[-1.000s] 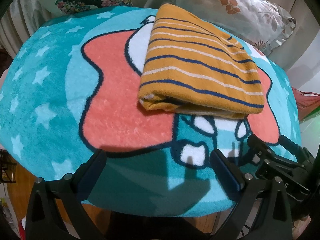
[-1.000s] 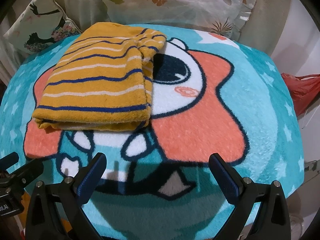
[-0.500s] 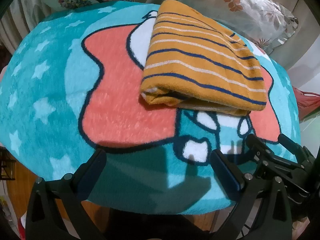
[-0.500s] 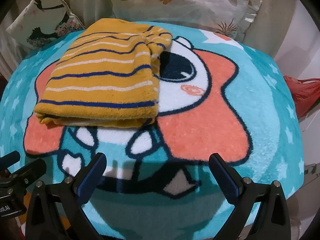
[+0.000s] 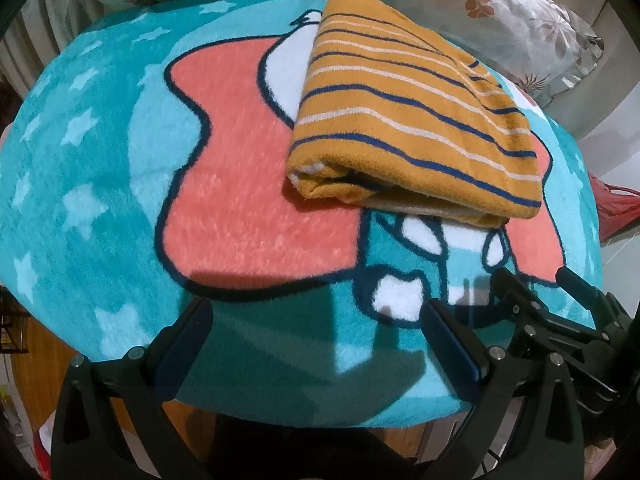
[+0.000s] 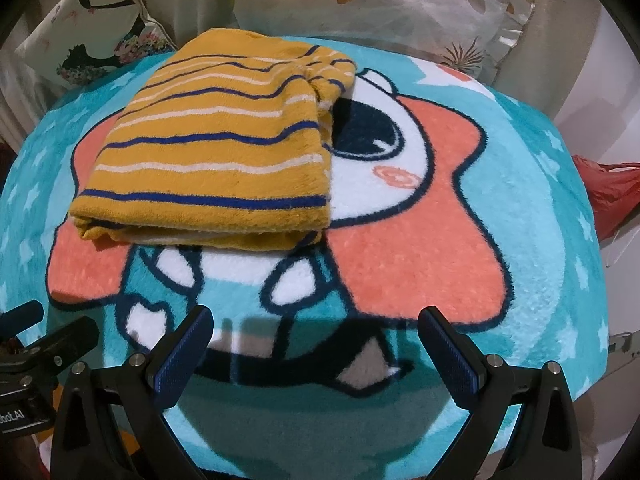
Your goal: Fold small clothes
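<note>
A folded mustard-yellow garment (image 5: 412, 120) with navy and white stripes lies on a teal blanket with a coral cartoon star (image 5: 248, 200). It also shows in the right wrist view (image 6: 216, 160), left of centre. My left gripper (image 5: 316, 344) is open and empty, low at the blanket's near edge, below the garment. My right gripper (image 6: 316, 348) is open and empty, at the near edge and to the right of the garment. The right gripper's fingers (image 5: 560, 312) show in the left wrist view at lower right.
Floral cushions (image 6: 380, 8) and a patterned cushion (image 6: 88, 36) stand behind the blanket. A red bag (image 6: 608, 188) lies off the right edge. The blanket (image 6: 540, 320) drops away at its near edge.
Both grippers have moved a little closer over the blanket; the garment sits slightly lower and larger in both views. Both stay open.
</note>
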A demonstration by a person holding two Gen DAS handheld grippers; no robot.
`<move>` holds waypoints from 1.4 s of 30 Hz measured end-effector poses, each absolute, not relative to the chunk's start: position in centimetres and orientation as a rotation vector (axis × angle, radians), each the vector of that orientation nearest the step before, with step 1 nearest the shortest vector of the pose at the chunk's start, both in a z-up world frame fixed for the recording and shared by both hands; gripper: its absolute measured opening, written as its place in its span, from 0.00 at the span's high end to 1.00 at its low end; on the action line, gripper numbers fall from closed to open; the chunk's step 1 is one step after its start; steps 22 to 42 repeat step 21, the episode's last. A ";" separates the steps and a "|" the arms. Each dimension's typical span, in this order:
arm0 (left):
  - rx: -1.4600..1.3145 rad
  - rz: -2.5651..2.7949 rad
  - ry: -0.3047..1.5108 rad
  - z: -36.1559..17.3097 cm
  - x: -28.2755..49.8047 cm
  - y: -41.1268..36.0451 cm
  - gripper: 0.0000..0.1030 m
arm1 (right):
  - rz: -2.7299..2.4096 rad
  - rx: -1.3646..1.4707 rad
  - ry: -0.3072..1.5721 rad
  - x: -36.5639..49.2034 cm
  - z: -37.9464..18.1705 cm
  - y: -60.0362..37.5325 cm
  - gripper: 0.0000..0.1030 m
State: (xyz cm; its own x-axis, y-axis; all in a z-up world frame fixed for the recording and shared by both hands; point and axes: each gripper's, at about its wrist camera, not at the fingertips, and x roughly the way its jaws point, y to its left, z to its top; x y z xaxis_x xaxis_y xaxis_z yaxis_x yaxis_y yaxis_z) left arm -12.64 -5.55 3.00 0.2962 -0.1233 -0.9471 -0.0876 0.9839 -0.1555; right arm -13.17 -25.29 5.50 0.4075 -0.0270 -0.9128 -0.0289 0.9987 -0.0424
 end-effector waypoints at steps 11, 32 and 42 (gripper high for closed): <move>-0.201 -0.024 1.292 2.5 -12.5 -5.5 0.00 | -0.001 -0.071 1.150 -12.9 5.4 -25.0 0.00; -0.173 -0.019 1.298 2.6 -12.7 -6.0 0.00 | 0.005 -0.065 1.170 -12.5 4.8 -25.5 0.00; -0.173 -0.019 1.298 2.6 -12.7 -6.0 0.00 | 0.005 -0.065 1.170 -12.5 4.8 -25.5 0.00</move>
